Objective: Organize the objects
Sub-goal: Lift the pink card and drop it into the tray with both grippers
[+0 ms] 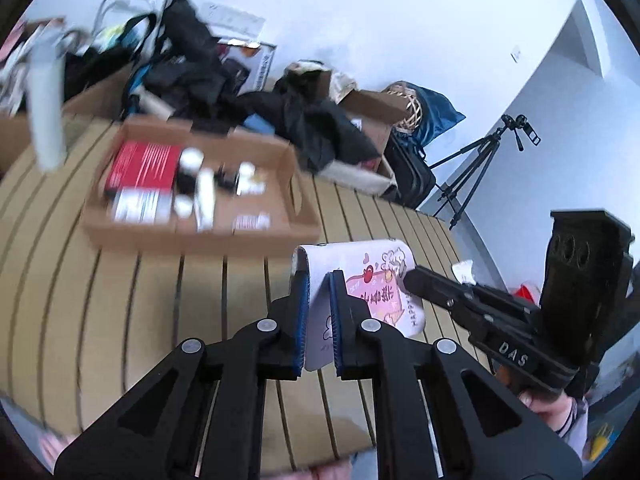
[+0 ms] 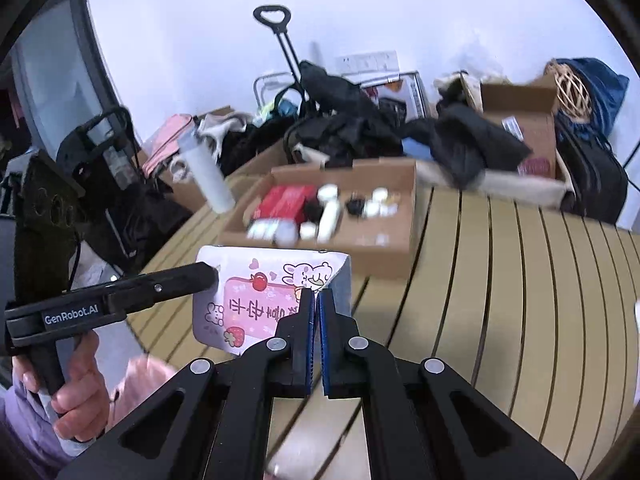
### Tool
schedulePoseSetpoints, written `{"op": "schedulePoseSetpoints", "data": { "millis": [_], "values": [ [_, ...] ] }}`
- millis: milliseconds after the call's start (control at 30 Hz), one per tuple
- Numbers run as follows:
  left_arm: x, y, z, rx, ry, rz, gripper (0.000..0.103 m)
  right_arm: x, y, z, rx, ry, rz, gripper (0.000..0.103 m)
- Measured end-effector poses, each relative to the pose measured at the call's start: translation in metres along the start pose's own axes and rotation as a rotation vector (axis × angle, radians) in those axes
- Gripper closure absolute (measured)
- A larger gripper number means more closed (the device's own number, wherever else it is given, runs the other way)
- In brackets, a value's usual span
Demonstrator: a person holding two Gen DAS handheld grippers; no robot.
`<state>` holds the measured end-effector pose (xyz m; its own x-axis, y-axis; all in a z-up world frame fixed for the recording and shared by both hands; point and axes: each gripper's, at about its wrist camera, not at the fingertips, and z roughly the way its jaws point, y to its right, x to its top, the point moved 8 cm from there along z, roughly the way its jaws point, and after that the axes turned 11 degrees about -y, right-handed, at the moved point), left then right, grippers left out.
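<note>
Both grippers pinch one printed white pouch (image 1: 372, 280) above the counter (image 1: 160, 300): left gripper (image 1: 319, 312) and right gripper (image 2: 315, 316) fingers clamped on opposite edges. Keep hands level, carry toward the cardboard box (image 1: 200, 184) together.

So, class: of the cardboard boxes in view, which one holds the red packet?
The shallow open box on the slatted table, nearest the grippers; the others stand behind it, beside the dark clothes.

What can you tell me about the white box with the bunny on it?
The bunny box is white and looks like thin card. Its face shows cartoon bunnies, a strawberry, an apple, hearts and a pink panel with writing. It is tilted and lifted above the slatted table, in front of the cardboard tray. The left gripper and the right gripper each pinch an edge of it, one from each side.
</note>
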<state>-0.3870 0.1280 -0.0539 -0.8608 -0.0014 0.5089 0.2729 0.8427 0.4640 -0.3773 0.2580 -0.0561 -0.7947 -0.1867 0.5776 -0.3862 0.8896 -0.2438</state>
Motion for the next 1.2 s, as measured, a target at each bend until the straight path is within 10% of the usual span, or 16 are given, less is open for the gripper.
{"op": "schedulePoseSetpoints", "data": {
  "millis": [333, 833, 967, 1200],
  "values": [
    [0.098, -0.064, 0.094, 0.055, -0.148, -0.092, 0.096, 0.115, 0.051, 0.097, -0.025, -0.113, 0.041, 0.100],
    [0.085, -0.117, 0.199, 0.194, -0.323, -0.091, 0.094, 0.104, 0.096, 0.209, -0.223, -0.269, 0.021, 0.100],
    [0.091, -0.121, 0.162, 0.218, -0.264, -0.077, 0.081, 0.110, 0.098, 0.197, -0.233, -0.254, 0.013, 0.100],
    [0.109, -0.135, 0.058, 0.437, -0.123, 0.001, 0.010, 0.129, 0.080, 0.139, -0.244, -0.189, -0.020, 0.089]
  ]
}}
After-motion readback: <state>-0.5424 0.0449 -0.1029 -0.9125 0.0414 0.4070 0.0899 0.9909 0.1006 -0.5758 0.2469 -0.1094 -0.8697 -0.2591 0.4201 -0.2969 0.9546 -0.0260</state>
